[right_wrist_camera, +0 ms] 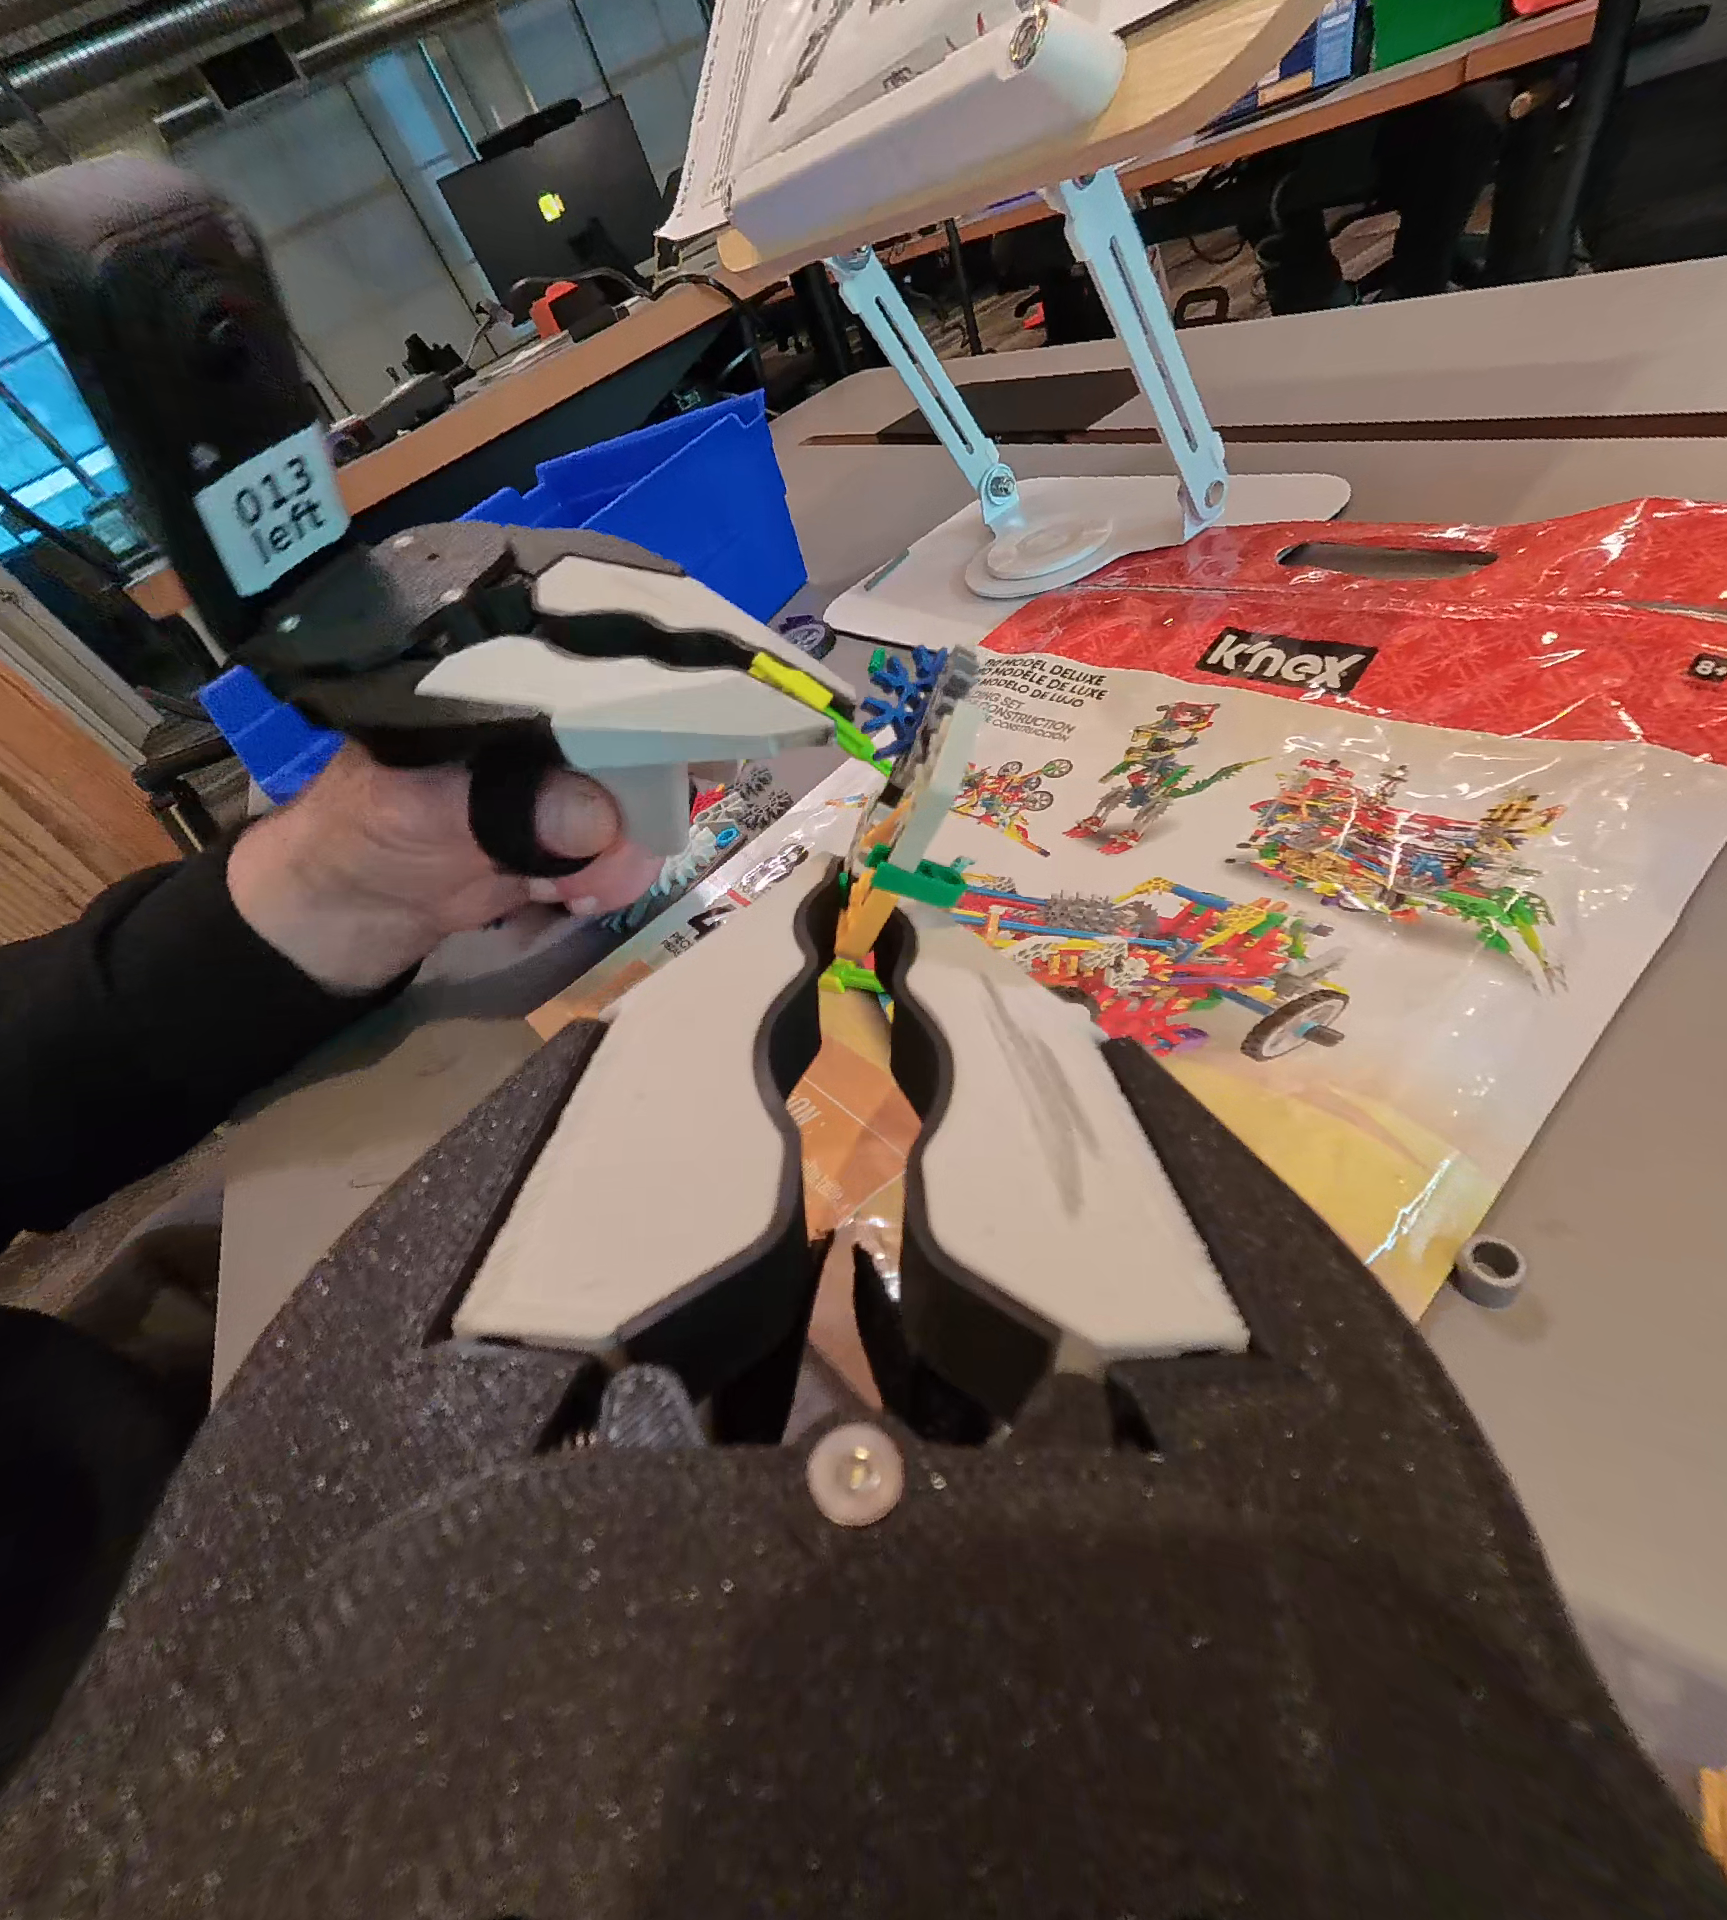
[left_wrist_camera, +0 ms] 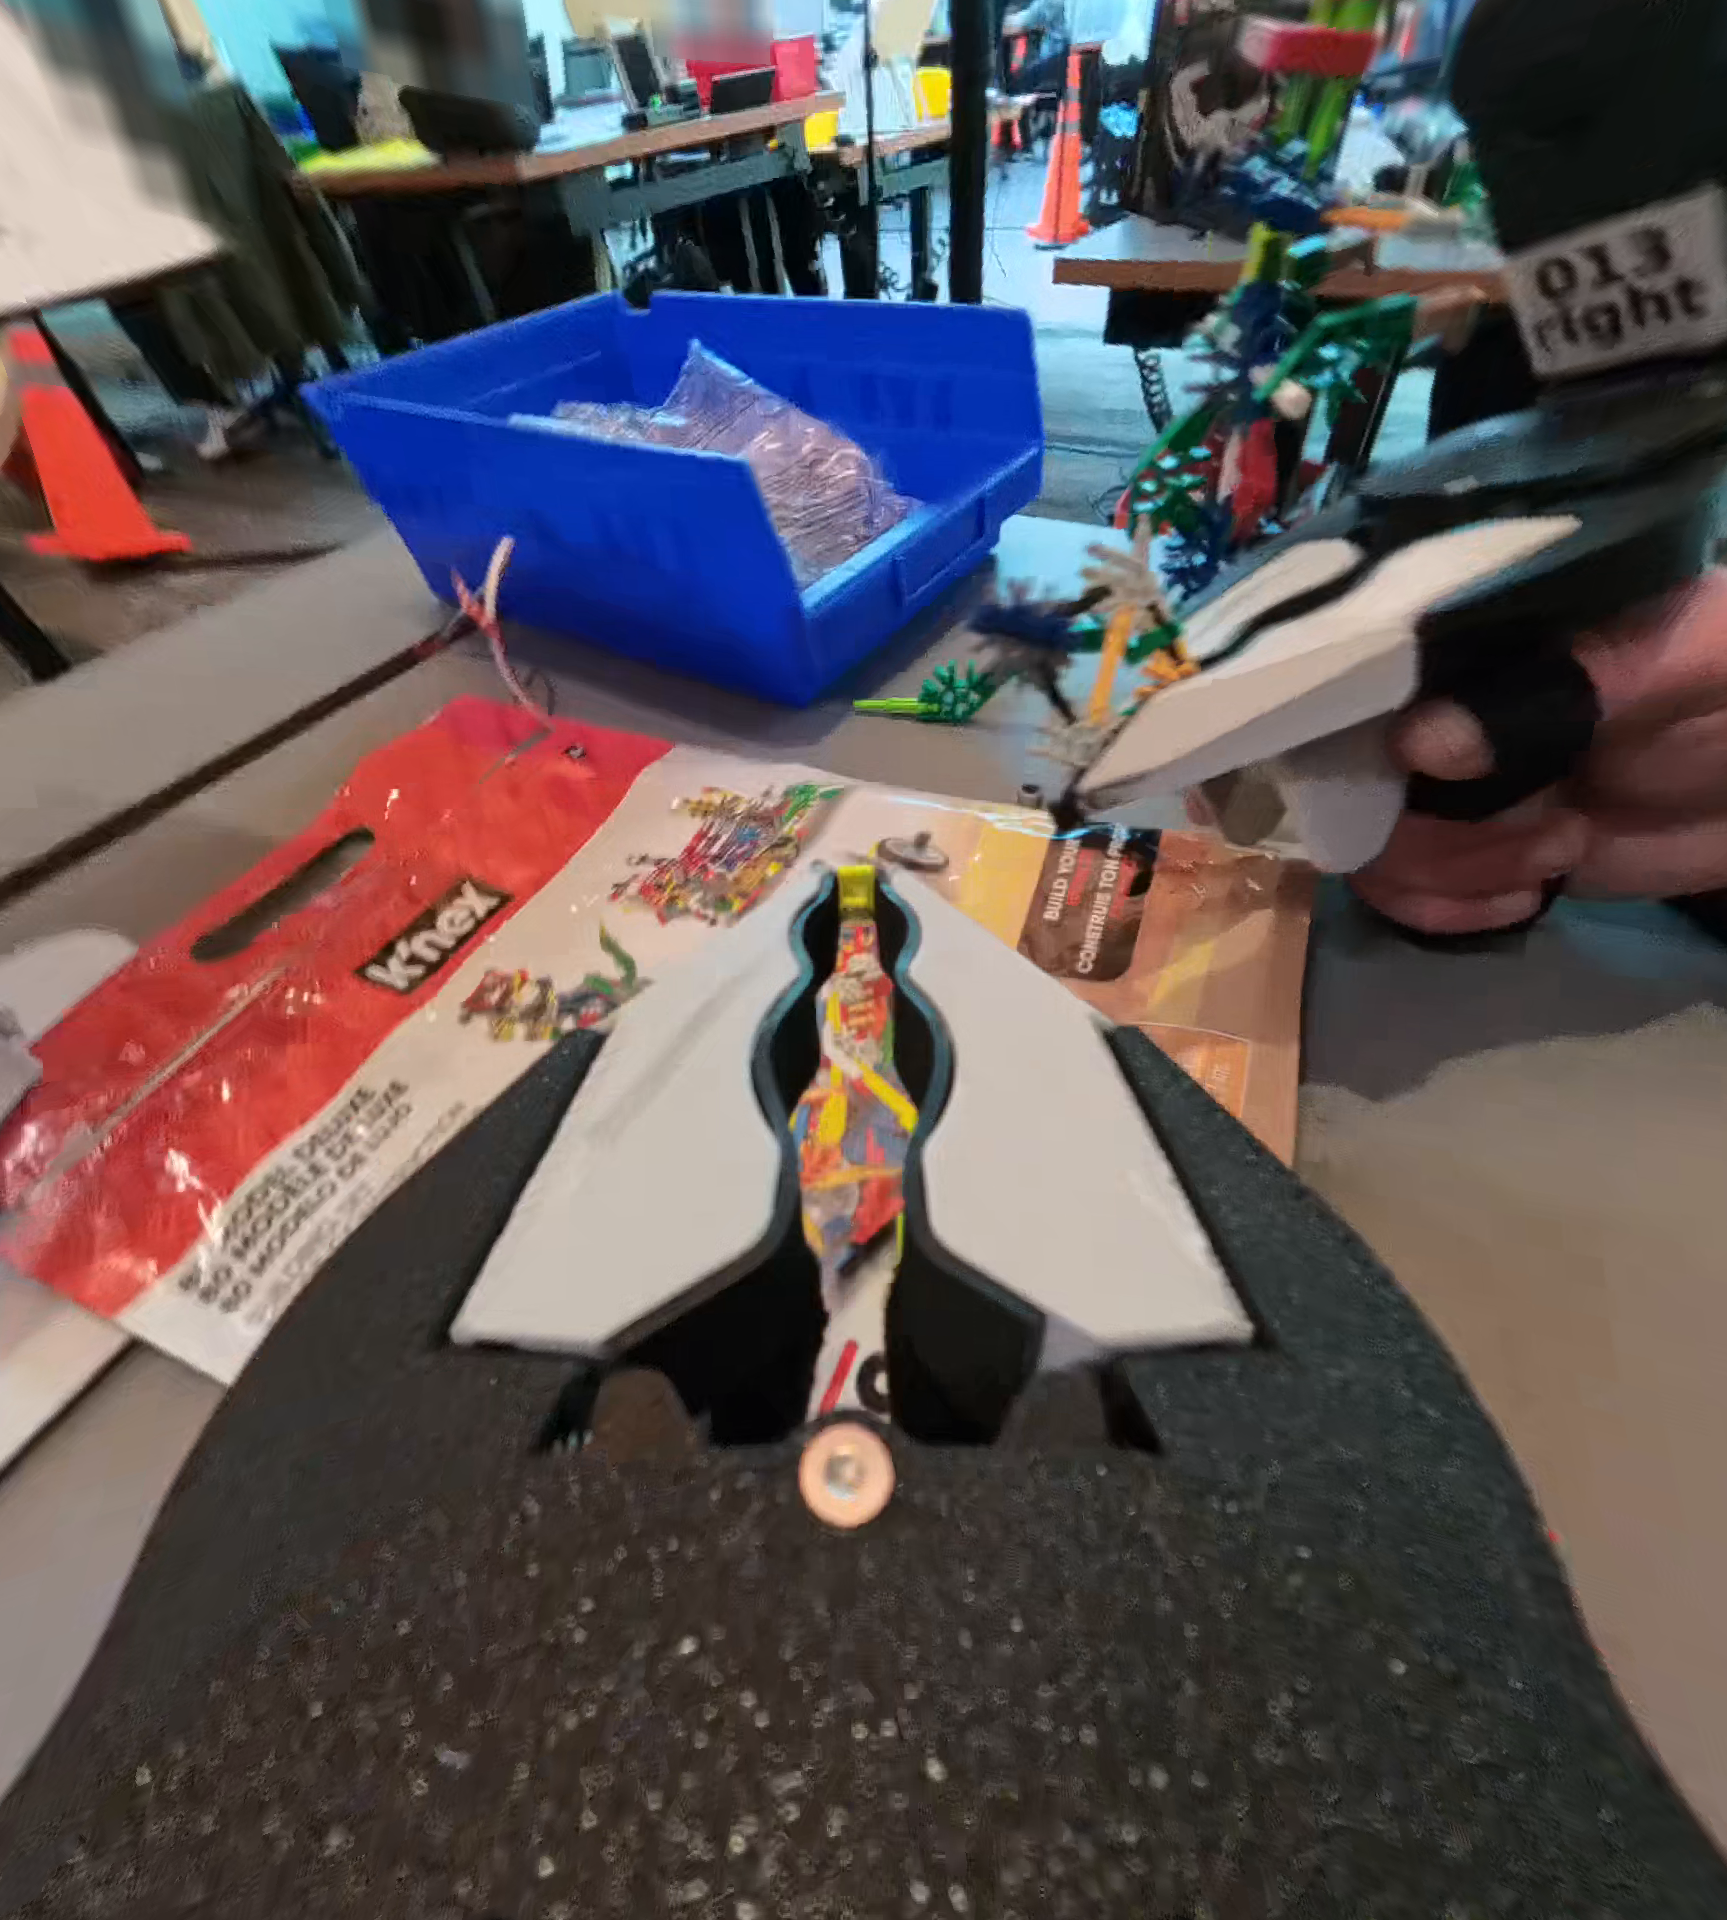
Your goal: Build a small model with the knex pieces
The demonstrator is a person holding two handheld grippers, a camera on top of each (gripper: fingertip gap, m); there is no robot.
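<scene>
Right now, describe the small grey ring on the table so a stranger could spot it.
Find the big red-and-white plastic bag lying flat on the grey table. Go to its yellow near corner. Just off it stands a small grey ring, alone on bare tabletop, the only dull, stubby tube there.

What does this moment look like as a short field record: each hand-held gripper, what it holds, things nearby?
left hand-held gripper: shut on yellow-green rod
right hand-held gripper: shut on small rod-and-connector assembly
rod tip: at blue snowflake connector atop the assembly
under both: printed plastic bag, flat on grey table
behind: blue bin holding clear bags; white stand
</scene>
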